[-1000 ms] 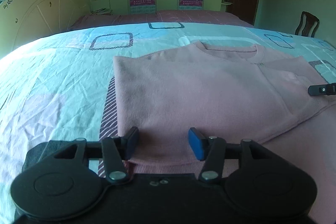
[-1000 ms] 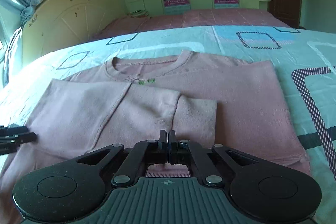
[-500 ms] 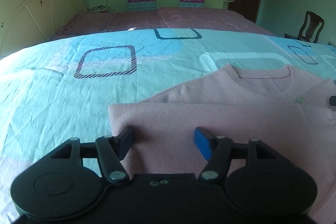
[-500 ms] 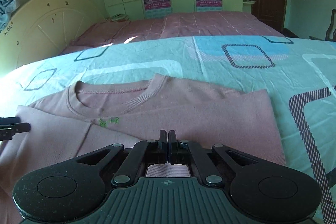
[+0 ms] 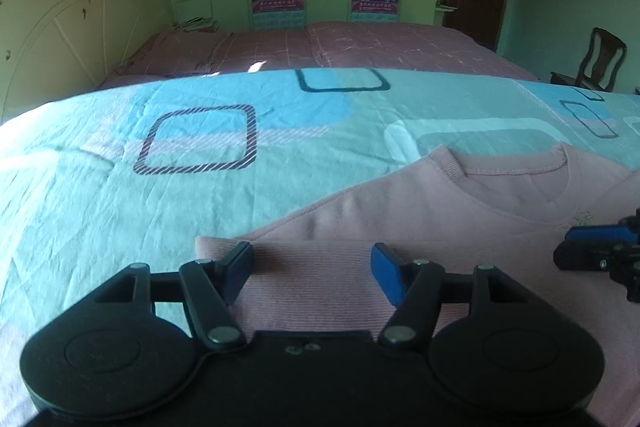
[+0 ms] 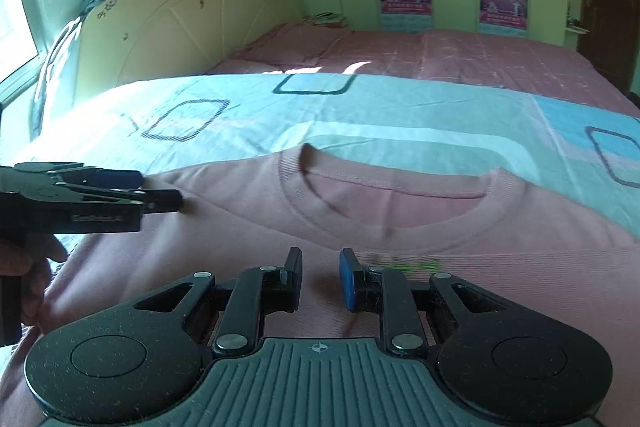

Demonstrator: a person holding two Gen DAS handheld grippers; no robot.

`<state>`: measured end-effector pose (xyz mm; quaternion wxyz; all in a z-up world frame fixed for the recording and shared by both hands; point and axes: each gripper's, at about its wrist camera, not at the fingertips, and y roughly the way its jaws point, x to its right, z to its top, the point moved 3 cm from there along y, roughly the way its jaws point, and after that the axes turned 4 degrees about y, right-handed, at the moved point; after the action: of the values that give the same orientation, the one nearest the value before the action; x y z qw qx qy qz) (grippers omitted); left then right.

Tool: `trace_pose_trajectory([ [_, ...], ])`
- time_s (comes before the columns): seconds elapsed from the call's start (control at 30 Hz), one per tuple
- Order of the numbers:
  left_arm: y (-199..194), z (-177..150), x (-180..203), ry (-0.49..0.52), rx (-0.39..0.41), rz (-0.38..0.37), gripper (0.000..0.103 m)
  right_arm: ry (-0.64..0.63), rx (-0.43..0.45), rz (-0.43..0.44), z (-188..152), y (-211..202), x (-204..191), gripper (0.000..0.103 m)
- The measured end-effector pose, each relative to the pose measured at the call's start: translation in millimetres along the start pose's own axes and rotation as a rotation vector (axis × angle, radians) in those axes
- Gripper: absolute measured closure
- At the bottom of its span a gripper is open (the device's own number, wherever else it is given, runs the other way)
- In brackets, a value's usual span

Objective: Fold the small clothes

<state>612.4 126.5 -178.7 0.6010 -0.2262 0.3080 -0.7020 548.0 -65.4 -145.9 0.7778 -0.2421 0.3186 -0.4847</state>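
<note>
A: Left wrist view first. Where is the pink sweatshirt (image 5: 420, 227) placed relative to the left gripper (image 5: 312, 273)?

B: It is laid flat on the turquoise patterned bedsheet (image 5: 160, 187). A folded edge with ribbed hem is seen directly under the fingers; its corner sits just beside the left finger. The jaws are held wide apart, nothing pinched, cloth only lying below the gap. The collar (image 5: 516, 171) is seen up and to the right. The right gripper (image 5: 592, 247) is caught at the right edge, over the sweatshirt.

A: Right wrist view?

B: The right gripper (image 6: 320, 275) is held over the chest of the sweatshirt (image 6: 400, 227), just below the collar (image 6: 400, 203), beside a small green print (image 6: 412, 263), which is blurred. Its jaws are opening, a narrow gap is shown, no fabric is pinched between the pads. The left gripper (image 6: 160, 193) is seen at the left edge over the shoulder area, with a hand (image 6: 28, 267) behind it.

A: Changes against the earlier frames?

B: A second ago the right jaws were pressed together on a folded layer; now that layer is released. The left jaws were already parted and are slightly wider now. A folded sleeve panel seen earlier in front of the right gripper is no longer shown there; the collar is much closer in view. In the left view the sheet now fills more of the frame.
</note>
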Motion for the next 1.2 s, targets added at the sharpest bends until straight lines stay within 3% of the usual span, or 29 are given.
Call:
trace_pose_trajectory([
  [0.13,-15.9,-17.8,-16.2,-0.064,0.04,-0.043,0.04,-0.015,-0.006,-0.056,-7.4,4.6,8.8,0.081],
  [0.23,-29.8,-38.4,-3.5,0.073,0.065,0.032,0.038,0.059,0.008,-0.109,-14.1,-10.4,40.1,0.082],
  [0.33,-47.0,-45.9,-13.8,0.004,0.048,0.037,0.038,0.101,0.02,-0.096,-14.4,-25.5,52.9,0.081],
  [0.43,-74.3,-52.9,-15.7,-0.069,0.085,0.032,0.038,0.089,0.068,-0.085,-15.9,-50.5,51.6,0.081],
  [0.6,-102.2,-65.6,20.9,-0.003,0.141,-0.04,0.038,0.075,0.041,-0.049,-37.3,-59.6,40.5,0.081],
  [0.7,-89.1,-82.0,25.7,0.033,0.058,-0.049,0.038,0.058,0.021,-0.114,-51.4,-59.6,44.3,0.082],
  [0.8,-93.1,-92.2,20.1,0.044,0.073,-0.069,0.037,0.095,0.04,-0.163,-59.6,-76.1,61.7,0.082],
  [0.93,-103.5,-100.9,26.3,0.094,0.074,-0.026,0.038,0.077,0.04,-0.205,-71.5,-96.9,69.3,0.081],
  [1.07,-118.3,-104.5,27.9,0.089,0.069,0.011,0.038,0.114,0.043,-0.209,-80.8,-112.9,76.6,0.081],
  [1.2,-142.8,-107.2,29.8,0.056,0.126,-0.026,0.038,0.123,0.088,-0.182,-84.8,-132.5,70.1,0.081],
])
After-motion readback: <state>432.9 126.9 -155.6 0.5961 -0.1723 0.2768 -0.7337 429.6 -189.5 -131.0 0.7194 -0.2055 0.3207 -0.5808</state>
